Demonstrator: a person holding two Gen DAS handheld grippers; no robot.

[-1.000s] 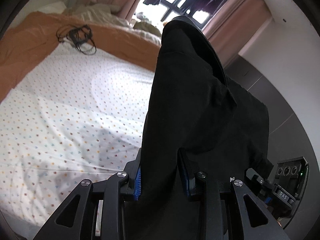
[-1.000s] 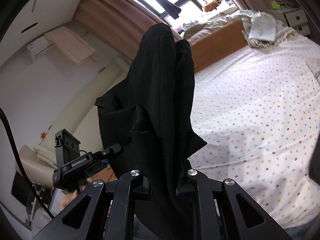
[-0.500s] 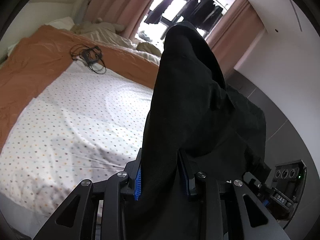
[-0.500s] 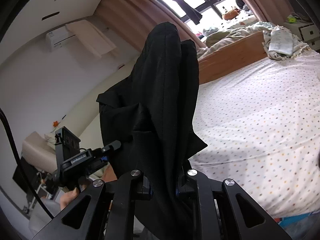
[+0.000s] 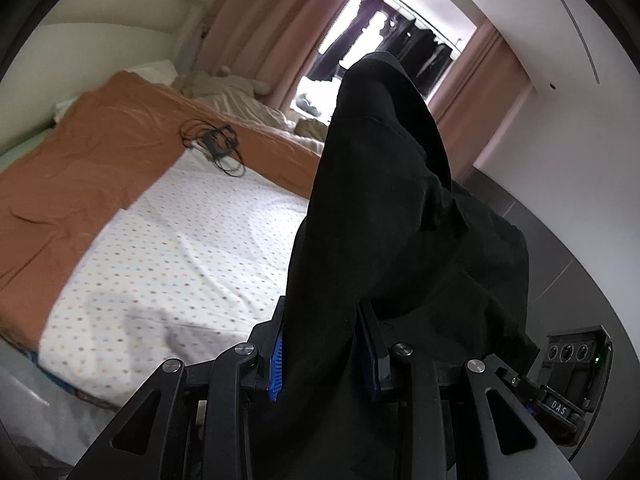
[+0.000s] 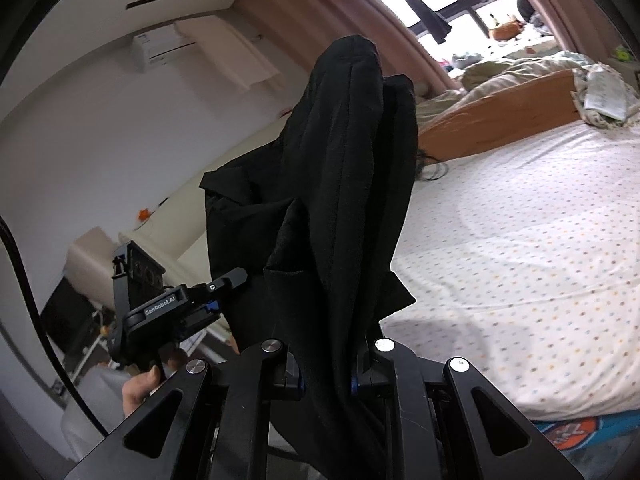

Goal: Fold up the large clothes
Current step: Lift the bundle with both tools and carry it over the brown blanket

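Observation:
A large black garment (image 5: 384, 208) hangs bunched between both grippers, held up in the air in front of the bed. My left gripper (image 5: 324, 354) is shut on one part of it, the cloth draped over the fingers. My right gripper (image 6: 326, 372) is shut on another part of the garment (image 6: 344, 184). The left gripper also shows in the right wrist view (image 6: 224, 280), off to the left. The right gripper body shows in the left wrist view (image 5: 568, 384) at lower right.
A bed with a dotted white sheet (image 5: 172, 264) lies ahead and below; it also shows in the right wrist view (image 6: 520, 240). An orange blanket (image 5: 80, 160) covers its far side, with black cables (image 5: 212, 146) on it. Curtains and a window (image 5: 360, 48) are behind.
Both grippers have lifted and tilted up with the garment; the bed sits lower and farther in both views. The grips have not changed.

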